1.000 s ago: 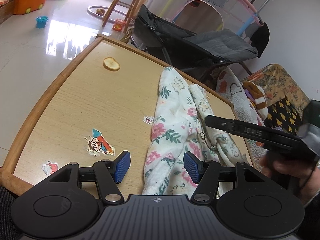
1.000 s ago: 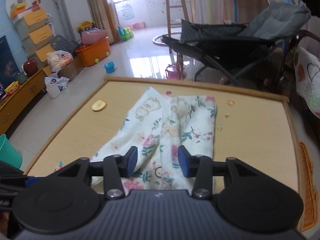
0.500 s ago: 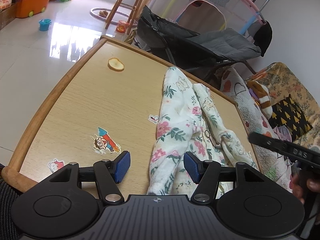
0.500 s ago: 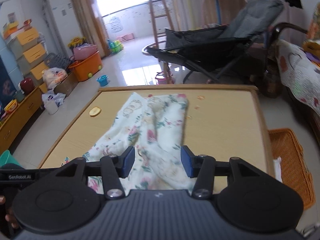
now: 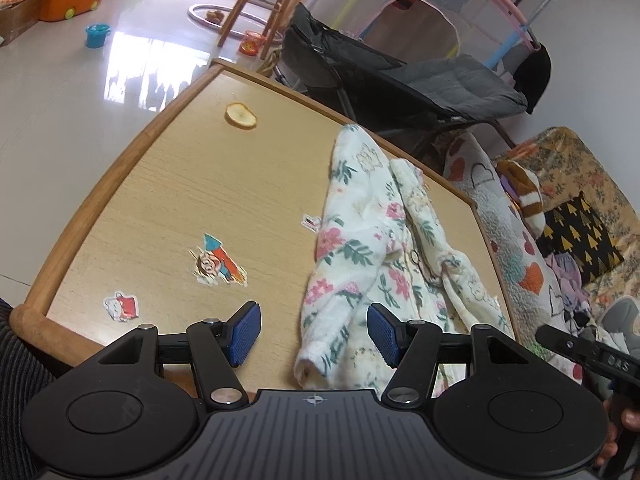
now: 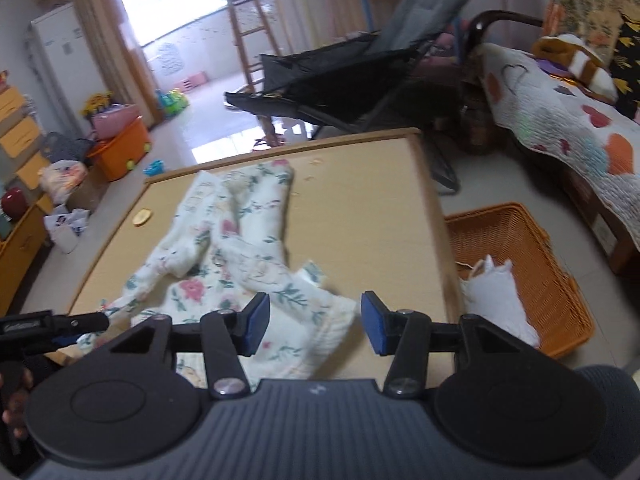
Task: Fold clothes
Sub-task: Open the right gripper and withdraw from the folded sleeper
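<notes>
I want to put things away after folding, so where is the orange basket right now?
In the right wrist view, the orange basket sits on the floor just past the table's right edge, below the quilt-covered sofa, with white cloth in it.

Garment (image 5: 372,236) spread on table (image 5: 168,184), stickers (image 5: 218,266) to its left, basket (image 6: 516,264) on floor right of table, stroller (image 5: 400,80) behind.
</notes>
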Demonstrator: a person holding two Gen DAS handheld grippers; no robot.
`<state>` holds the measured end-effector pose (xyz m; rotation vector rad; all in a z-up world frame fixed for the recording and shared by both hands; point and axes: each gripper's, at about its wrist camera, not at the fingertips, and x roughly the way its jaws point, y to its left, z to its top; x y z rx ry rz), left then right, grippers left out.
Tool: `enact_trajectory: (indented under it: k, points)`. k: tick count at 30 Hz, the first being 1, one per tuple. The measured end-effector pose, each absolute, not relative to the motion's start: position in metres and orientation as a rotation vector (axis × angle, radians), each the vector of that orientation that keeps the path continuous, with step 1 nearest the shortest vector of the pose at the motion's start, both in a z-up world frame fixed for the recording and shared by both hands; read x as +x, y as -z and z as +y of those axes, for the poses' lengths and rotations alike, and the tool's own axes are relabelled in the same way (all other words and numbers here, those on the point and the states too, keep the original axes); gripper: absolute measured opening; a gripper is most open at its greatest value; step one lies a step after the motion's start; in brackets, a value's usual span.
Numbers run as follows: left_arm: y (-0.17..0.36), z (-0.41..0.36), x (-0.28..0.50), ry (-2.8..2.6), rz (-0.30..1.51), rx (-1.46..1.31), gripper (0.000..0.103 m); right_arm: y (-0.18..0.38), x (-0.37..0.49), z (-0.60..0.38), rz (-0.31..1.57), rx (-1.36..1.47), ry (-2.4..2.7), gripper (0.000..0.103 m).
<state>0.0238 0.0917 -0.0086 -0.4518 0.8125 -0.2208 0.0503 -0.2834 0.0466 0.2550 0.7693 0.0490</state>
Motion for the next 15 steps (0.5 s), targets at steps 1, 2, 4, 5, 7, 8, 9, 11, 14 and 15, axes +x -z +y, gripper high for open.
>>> enact_trajectory:
  k: [1,2,4,5,7,8,9,11,14,15]
  points:
    - [0.008,0.090,0.022,0.226,0.816,-0.446,0.061,-0.046,0.050,-0.283,0.769,0.254,-0.040,0.050]
    - [0.007,0.089,0.021,0.231,0.820,-0.440,0.061,-0.046,0.049,-0.283,0.774,0.257,-0.033,0.050]
    - [0.007,0.087,0.018,0.235,0.828,-0.429,0.061,-0.044,0.048,-0.284,0.788,0.273,-0.028,0.050]
    - [0.007,0.086,0.017,0.237,0.831,-0.423,0.061,-0.042,0.048,-0.284,0.795,0.284,-0.026,0.050]
    - [0.006,0.086,0.014,0.233,0.836,-0.419,0.061,-0.039,0.046,-0.286,0.807,0.307,-0.021,0.050]
    - [0.005,0.087,0.013,0.227,0.838,-0.420,0.061,-0.038,0.044,-0.286,0.811,0.316,-0.019,0.050]
    - [0.005,0.087,0.012,0.221,0.840,-0.422,0.061,-0.037,0.043,-0.287,0.815,0.322,-0.018,0.050]
    - [0.006,0.089,0.010,0.205,0.852,-0.426,0.061,-0.036,0.041,-0.289,0.822,0.335,-0.013,0.050]
    - [0.007,0.092,0.008,0.188,0.870,-0.432,0.061,-0.035,0.038,-0.290,0.831,0.344,-0.004,0.050]
    - [0.007,0.092,0.008,0.185,0.875,-0.432,0.061,-0.035,0.038,-0.290,0.834,0.345,-0.002,0.050]
